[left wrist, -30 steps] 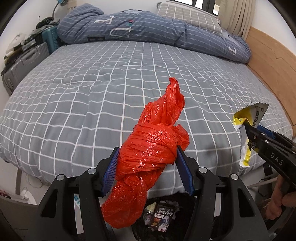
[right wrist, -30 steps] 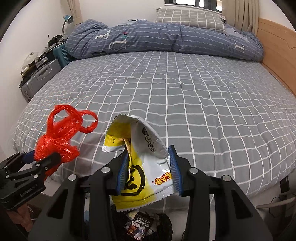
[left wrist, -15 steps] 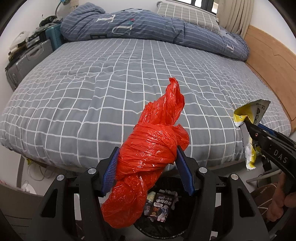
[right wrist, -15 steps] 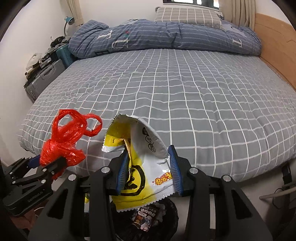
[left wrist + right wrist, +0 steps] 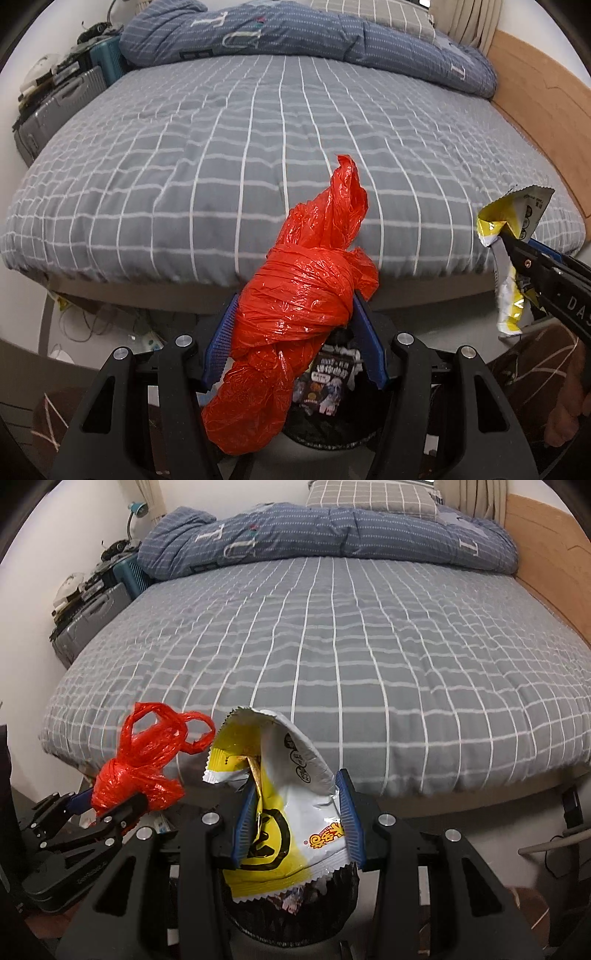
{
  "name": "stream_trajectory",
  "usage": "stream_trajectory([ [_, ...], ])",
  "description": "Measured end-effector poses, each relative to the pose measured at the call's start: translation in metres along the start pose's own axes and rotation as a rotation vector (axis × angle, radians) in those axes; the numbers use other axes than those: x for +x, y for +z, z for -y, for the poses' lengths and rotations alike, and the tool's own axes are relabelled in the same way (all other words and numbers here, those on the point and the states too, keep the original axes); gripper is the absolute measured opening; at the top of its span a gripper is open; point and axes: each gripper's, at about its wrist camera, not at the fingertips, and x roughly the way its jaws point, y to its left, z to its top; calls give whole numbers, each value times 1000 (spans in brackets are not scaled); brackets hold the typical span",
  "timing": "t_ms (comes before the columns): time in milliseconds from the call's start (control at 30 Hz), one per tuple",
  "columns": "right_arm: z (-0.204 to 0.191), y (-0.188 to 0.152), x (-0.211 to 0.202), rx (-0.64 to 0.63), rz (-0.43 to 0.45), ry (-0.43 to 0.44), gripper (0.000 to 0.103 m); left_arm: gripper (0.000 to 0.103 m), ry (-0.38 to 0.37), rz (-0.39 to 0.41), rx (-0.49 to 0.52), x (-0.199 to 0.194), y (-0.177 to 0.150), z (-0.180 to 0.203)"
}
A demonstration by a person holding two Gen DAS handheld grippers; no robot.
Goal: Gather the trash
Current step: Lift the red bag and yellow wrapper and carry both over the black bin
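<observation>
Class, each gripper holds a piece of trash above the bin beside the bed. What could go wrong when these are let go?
1. The red plastic bag in the left gripper is bulky and light; it might catch the trash bin rim and fall outside.
2. The yellow snack wrapper in the right gripper is flat and open, so it could flutter past the bin onto the floor.

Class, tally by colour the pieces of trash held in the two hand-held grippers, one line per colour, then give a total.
Red: 1, the knotted plastic bag in the left hand-held gripper.
Yellow and white: 1, the snack wrapper in the right hand-held gripper.
Total: 2 held pieces.
</observation>
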Motion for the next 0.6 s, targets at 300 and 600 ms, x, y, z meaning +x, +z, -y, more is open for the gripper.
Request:
stream_trajectory([
  [300, -4, -29, -4, -6, -42, 3, 40, 58, 20, -31, -3, -5, -27, -6],
  [600, -8, -59, 1, 1, -104, -2, 40, 58, 35, -88, -13, -3, -52, -9],
])
